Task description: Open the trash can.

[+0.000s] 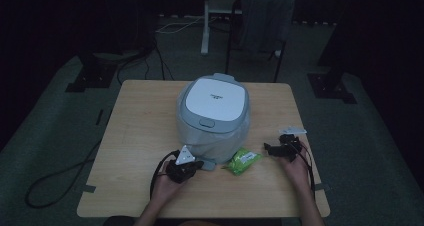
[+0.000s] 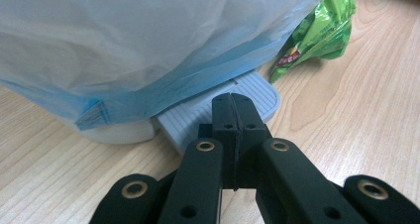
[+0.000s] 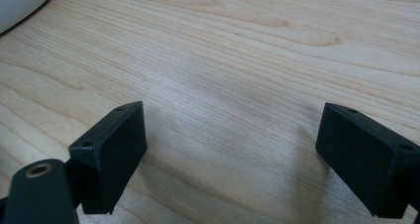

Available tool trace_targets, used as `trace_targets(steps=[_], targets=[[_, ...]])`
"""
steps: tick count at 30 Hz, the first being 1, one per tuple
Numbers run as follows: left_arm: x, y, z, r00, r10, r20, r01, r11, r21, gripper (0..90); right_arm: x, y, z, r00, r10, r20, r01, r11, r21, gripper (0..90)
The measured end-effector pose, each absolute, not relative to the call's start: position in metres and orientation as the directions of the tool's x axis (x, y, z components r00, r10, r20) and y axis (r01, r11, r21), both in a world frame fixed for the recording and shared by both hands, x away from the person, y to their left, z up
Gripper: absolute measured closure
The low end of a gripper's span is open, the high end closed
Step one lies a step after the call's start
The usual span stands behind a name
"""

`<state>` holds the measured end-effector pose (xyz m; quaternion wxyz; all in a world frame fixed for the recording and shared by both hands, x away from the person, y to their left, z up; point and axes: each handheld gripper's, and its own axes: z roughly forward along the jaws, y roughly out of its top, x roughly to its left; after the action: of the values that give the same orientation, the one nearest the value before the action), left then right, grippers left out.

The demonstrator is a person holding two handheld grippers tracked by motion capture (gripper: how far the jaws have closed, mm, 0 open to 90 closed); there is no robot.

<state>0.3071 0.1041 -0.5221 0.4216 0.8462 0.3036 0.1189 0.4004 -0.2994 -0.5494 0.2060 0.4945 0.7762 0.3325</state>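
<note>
A grey pedal bin with a white lid (image 1: 216,100) stands mid-table, lined with a pale blue bag (image 2: 148,45) that hangs over its sides. Its grey ribbed pedal (image 2: 257,92) sticks out at the front. My left gripper (image 2: 233,105) is shut, jaws pressed together with nothing between them, its tips right at the pedal's top. In the high view the left gripper (image 1: 199,164) sits at the bin's front left. A green snack packet (image 1: 242,160) lies just right of the pedal. My right gripper (image 3: 230,149) stands open above bare wood, right of the packet (image 1: 267,148).
The wooden table (image 1: 140,126) has free room on its left half and along the front edge. Beyond it are a dark chair (image 1: 260,21) and a white stand (image 1: 205,21). Cables (image 1: 50,186) trail on the floor at the left.
</note>
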Motion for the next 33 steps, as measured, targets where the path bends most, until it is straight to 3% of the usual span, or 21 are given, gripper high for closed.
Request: trace_targets(steps=[8, 20, 22, 25, 29, 33], targets=[[0.305, 0.101, -0.523, 0.796, 0.602, -0.057, 0.403, -0.458, 0.792, 88.6, 0.4, -0.299, -0.549, -0.425, 0.905, 0.009, 0.631, 0.289, 0.72, 11.1], [0.301, 0.094, -0.527, 0.798, 0.602, 0.022, 0.358, -0.504, 0.786, 90.0, 0.397, -0.298, -0.549, -0.413, 0.911, 0.009, 0.63, 0.279, 0.725, 15.1], [0.301, 0.094, -0.527, 0.799, 0.601, 0.021, 0.358, -0.503, 0.786, 90.0, 0.395, -0.297, -0.549, -0.403, 0.915, 0.01, 0.63, 0.269, 0.729, 19.4], [0.301, 0.094, -0.528, 0.798, 0.602, 0.022, 0.359, -0.504, 0.786, 90.0, 0.391, -0.298, -0.546, -0.393, 0.92, 0.01, 0.636, 0.263, 0.726, 34.9], [0.302, 0.095, -0.529, 0.797, 0.603, 0.016, 0.362, -0.5, 0.787, 90.0, 0.387, -0.3, -0.54, -0.404, 0.914, 0.032, 0.659, 0.267, 0.703, 47.3], [0.302, 0.095, -0.529, 0.799, 0.601, 0.014, 0.363, -0.501, 0.786, 90.0, 0.382, -0.303, -0.532, -0.443, 0.889, 0.115, 0.656, 0.234, 0.717, 47.8]])
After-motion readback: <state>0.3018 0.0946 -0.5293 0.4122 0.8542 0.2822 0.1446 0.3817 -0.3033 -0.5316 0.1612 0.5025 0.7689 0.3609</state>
